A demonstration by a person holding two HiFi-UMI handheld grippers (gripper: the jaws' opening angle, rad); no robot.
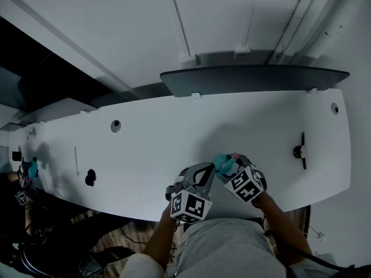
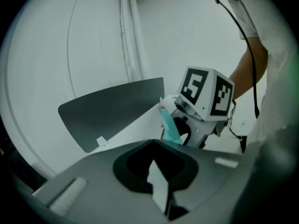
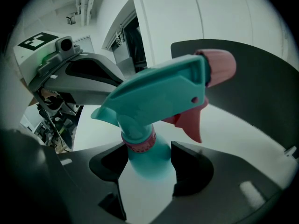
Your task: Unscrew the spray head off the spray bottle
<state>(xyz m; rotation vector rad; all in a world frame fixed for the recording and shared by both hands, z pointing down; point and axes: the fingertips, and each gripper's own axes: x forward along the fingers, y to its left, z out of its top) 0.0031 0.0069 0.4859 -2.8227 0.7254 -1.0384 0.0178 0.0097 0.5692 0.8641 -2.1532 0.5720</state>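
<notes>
Desk [image 1: 151,138]: long white top.
- Dark grey panel [image 1: 255,79] along the far edge, with a white clip [image 1: 196,95] at its base.
- Round hole [image 1: 116,125], left of centre.
- Second round hole [image 1: 334,108], far right corner.
- Small dark object [image 1: 90,177], near front edge, left.
- Black-and-white fitting [image 1: 300,151], right end.

— Where are the two claws?
— Low over the near edge of the white table [image 1: 174,132], close together. The left claw [image 1: 207,172] angles toward the right claw [image 1: 231,165].
— And the spray bottle [image 1: 222,162]?
— Only its teal top shows, between them, at the right claw's tip.
— Anything else?
— A dark panel [image 1: 255,79] along the far edge, and a small black fitting [image 1: 299,151] well off to the right.
</notes>
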